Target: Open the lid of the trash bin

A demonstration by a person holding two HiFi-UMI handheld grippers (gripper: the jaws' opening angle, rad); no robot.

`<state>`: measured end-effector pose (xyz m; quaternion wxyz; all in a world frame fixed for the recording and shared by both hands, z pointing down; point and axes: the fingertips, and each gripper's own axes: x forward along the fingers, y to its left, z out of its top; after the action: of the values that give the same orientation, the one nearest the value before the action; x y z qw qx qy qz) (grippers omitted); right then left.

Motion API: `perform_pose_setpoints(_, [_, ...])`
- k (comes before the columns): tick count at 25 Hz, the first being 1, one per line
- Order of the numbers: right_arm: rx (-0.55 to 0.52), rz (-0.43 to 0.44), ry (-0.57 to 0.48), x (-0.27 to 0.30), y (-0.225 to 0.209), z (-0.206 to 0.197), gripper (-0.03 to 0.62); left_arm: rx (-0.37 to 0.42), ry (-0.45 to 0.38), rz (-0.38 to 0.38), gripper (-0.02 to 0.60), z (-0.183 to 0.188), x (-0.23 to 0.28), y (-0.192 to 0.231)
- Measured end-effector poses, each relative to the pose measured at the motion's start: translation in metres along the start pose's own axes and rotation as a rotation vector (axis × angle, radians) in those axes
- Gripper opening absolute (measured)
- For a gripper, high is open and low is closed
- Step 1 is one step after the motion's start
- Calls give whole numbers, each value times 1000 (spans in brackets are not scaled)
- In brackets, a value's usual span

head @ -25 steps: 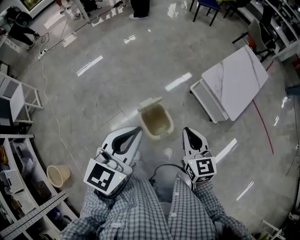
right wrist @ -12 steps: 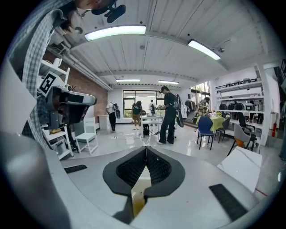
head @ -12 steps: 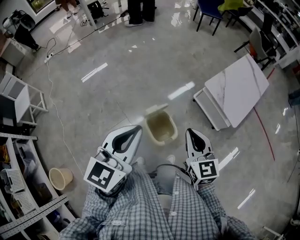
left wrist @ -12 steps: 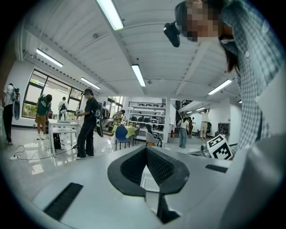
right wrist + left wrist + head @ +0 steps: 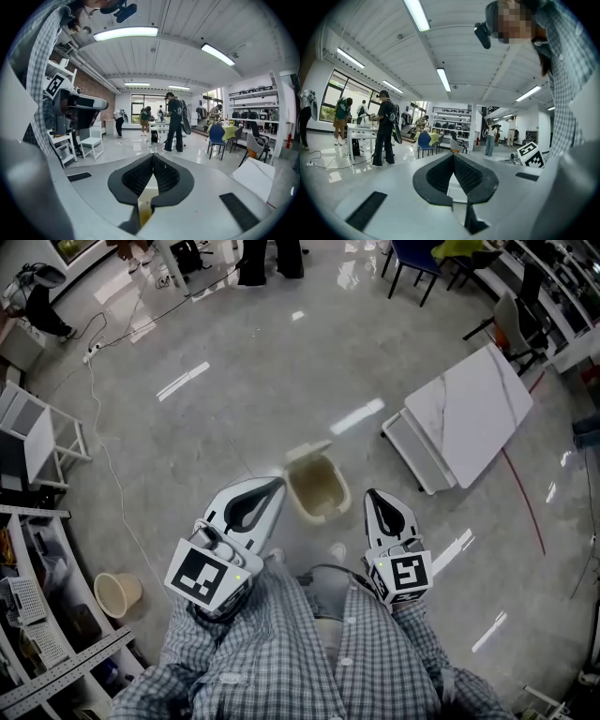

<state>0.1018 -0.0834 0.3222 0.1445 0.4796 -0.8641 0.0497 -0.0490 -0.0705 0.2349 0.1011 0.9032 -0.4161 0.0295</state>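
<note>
So: trash bin (image 5: 316,487) sits on the glossy floor (image 5: 281,362) right in front of the operator's feet, between the tips of the two tools in the head view and a bit ahead of them. Left gripper (image 5: 274,488) has its jaws pressed together with nothing between them, and its own view (image 5: 452,157) confirms that. Right gripper (image 5: 375,502) is the same: pads meeting, empty (image 5: 153,157). Both gripper views look out across the room, not down at the bin, so neither is lined up on it. The lid (image 5: 307,449) reads as a pale flap standing up at the bin's far rim, with the tan inside exposed. It may already be mostly open, but I can't tell the hinge angle from here. The bin looks like thin moulded plastic, light and apparently empty. I'd expect it to skate or tip on that polished floor if pushed sideways. The lid is likely a bit flexy, and smooth enough for the pads to slip. Best hold is probably the lid's free edge, pinched across its thickness, with the other tool steadying the near rim. White slab (image 5: 472,407) lies well off to the right, clear of the bin.
</note>
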Motion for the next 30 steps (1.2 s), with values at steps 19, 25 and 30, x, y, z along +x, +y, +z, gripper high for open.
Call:
perform_pose_setpoints(19, [-21,-7,7,-8,-4,-2,20,19,-9,-20,5,4,12,-8])
perform_pose_setpoints(25, [-20,-11,18,-8,-5,-4,20,26,-15,-28,5,5,14,-10])
perform_pose_setpoints(30, [-26,-10,21,-9,-3,-4,20,18,-8,-29,5,4,13,-11])
